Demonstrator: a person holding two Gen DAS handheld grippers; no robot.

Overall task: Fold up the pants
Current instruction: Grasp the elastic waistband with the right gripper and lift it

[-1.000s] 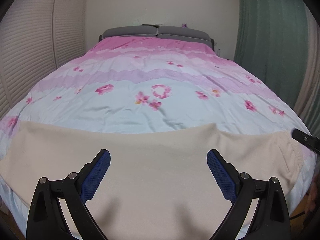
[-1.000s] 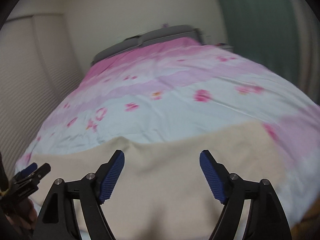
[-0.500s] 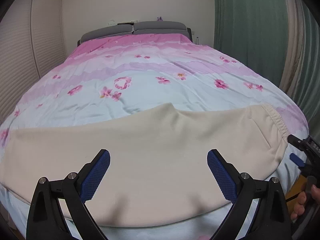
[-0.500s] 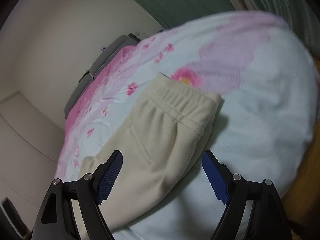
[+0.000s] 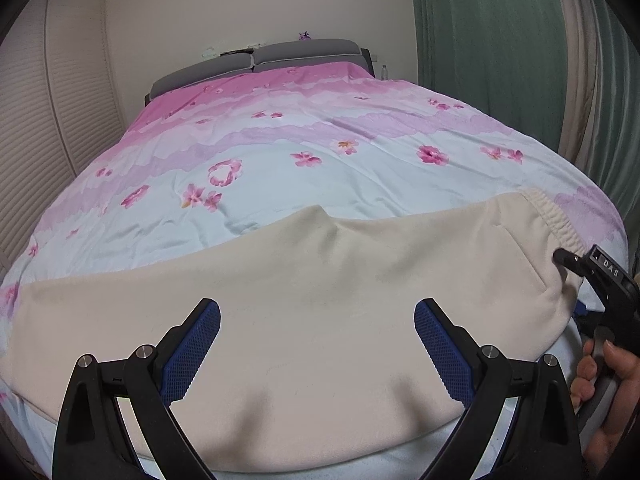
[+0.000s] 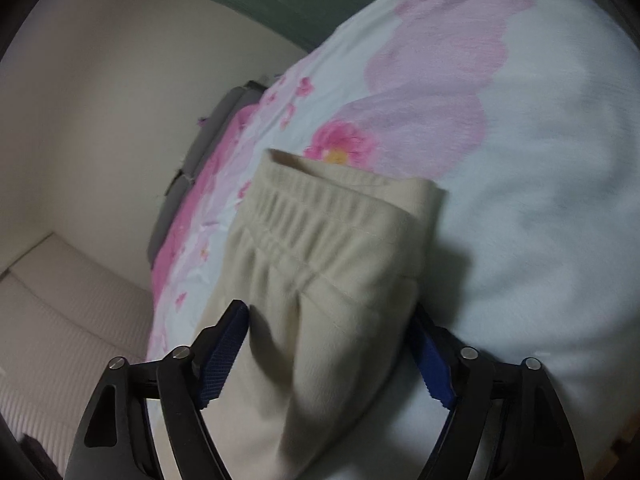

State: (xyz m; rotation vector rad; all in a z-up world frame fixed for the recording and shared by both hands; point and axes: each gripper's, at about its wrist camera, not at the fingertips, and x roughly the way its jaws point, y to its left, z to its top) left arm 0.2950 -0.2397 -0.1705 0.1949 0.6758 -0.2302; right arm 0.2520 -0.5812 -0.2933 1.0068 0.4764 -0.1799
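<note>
Cream pants (image 5: 320, 300) lie flat across the near end of the floral duvet (image 5: 320, 140), legs at left, elastic waistband at right. Left gripper (image 5: 317, 342) hovers over mid-fabric, fingers spread wide, nothing pinched. Right gripper (image 6: 330, 354) at the waistband end: jaws just narrowing, fabric corner between them, pads near it but not clearly pressing. Hand (image 5: 608, 376) on its handle.

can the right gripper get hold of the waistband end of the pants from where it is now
Probably yes. The right gripper already straddles the cream pants just short of the waistband, its jaws just been closing around the fabric, nothing in between.
</note>
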